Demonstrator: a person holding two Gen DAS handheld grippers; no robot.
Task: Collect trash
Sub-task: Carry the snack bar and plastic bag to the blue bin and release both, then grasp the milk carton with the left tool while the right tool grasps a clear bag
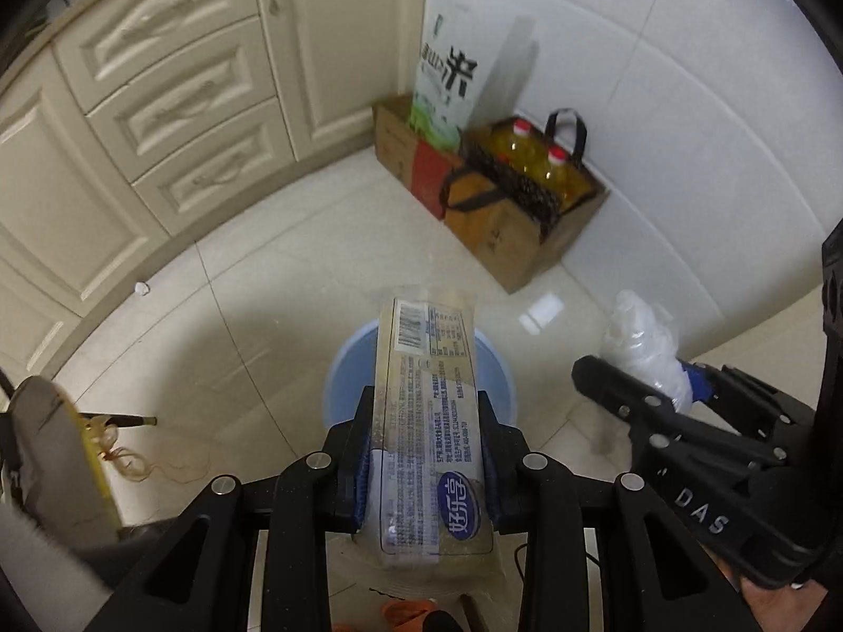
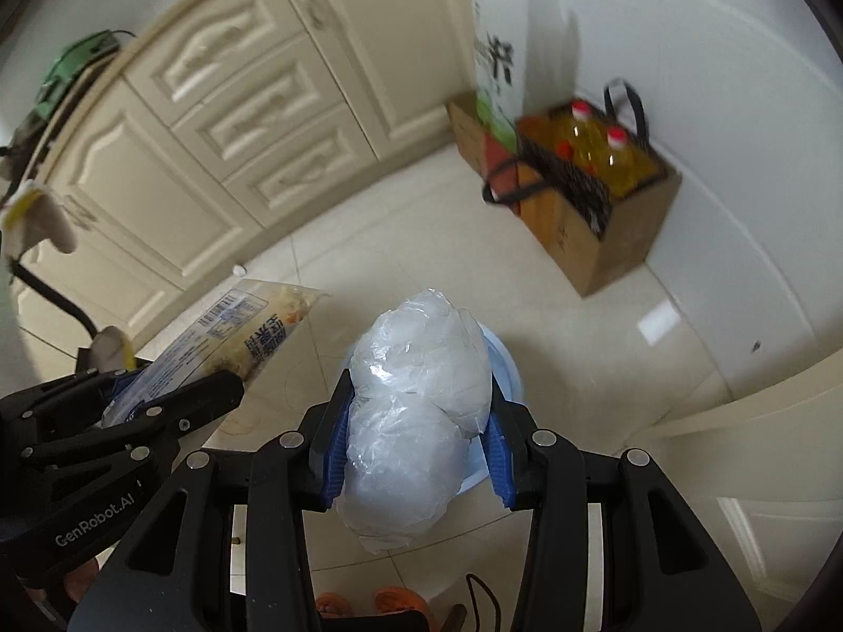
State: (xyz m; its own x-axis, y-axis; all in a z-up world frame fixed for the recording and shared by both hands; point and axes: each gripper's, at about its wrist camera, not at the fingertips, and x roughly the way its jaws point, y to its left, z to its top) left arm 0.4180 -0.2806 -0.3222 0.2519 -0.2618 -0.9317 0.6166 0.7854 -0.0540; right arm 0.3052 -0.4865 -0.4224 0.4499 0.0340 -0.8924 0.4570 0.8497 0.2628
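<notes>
My left gripper (image 1: 427, 405) is shut on a long clear food wrapper (image 1: 421, 347) with a barcode and a blue oval logo. The wrapper hangs directly over a pale blue bin (image 1: 345, 374) on the tiled floor. In the right wrist view my right gripper (image 2: 419, 384) is shut on a crumpled clear plastic bag (image 2: 416, 421), which hides most of the same bin (image 2: 508, 363) below it. The two grippers are side by side: the right gripper (image 1: 648, 374) with its bag (image 1: 643, 332) shows at the right of the left wrist view. The left gripper (image 2: 168, 379) with the wrapper (image 2: 247, 321) shows at the left of the right wrist view.
Cream cabinets (image 1: 158, 105) with drawers curve along the left. In the far corner a cardboard box (image 1: 506, 242) holds oil bottles (image 1: 553, 168) and a rice bag (image 1: 442, 89). A small white scrap (image 1: 141, 288) lies by the cabinet base. Orange slippers (image 2: 400, 600) are at the bottom edge.
</notes>
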